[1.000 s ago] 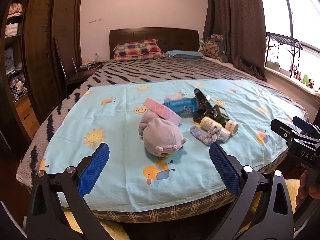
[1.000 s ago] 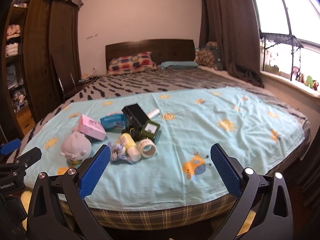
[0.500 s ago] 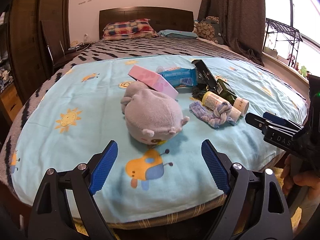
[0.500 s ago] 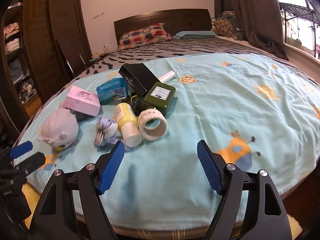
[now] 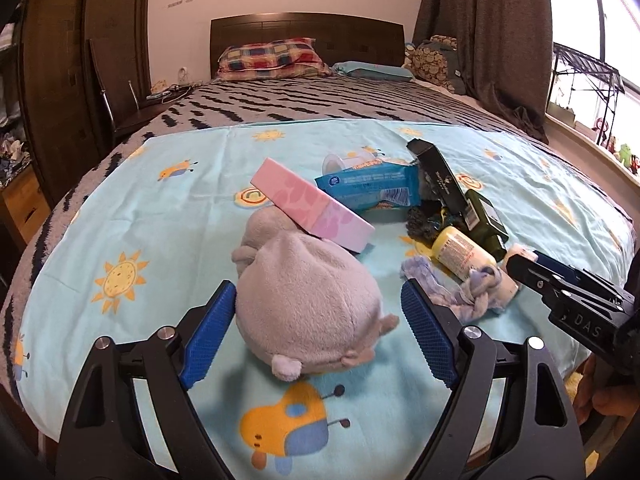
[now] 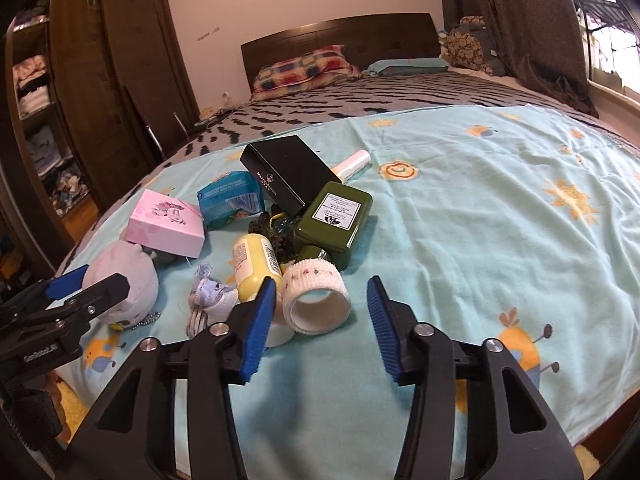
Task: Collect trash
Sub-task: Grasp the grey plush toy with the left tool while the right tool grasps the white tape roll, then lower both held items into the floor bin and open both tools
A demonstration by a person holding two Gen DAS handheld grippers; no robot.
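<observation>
A pile of items lies on a light blue sheet (image 5: 168, 216) on the bed. A grey plush toy (image 5: 304, 304) sits between the open fingers of my left gripper (image 5: 316, 336), the left pad at its side. My right gripper (image 6: 322, 324) is open around a white tape roll (image 6: 314, 300). Behind lie a yellow bottle (image 6: 256, 260), a green tin (image 6: 336, 220), a black box (image 6: 288, 174), a blue packet (image 6: 230, 198), a pink box (image 6: 166, 222) and a blue knotted cloth (image 6: 208, 296).
A dark wardrobe (image 6: 100, 100) stands at the left. A chair (image 5: 120, 96) stands beside the bed. Pillows (image 5: 272, 58) and a headboard (image 5: 308, 30) are at the far end. Curtains (image 5: 480, 40) and a window are at the right.
Both grippers have moved forward and down toward the pile. The left one now straddles the plush toy and the right one straddles the tape roll. Both jaws have narrowed.
</observation>
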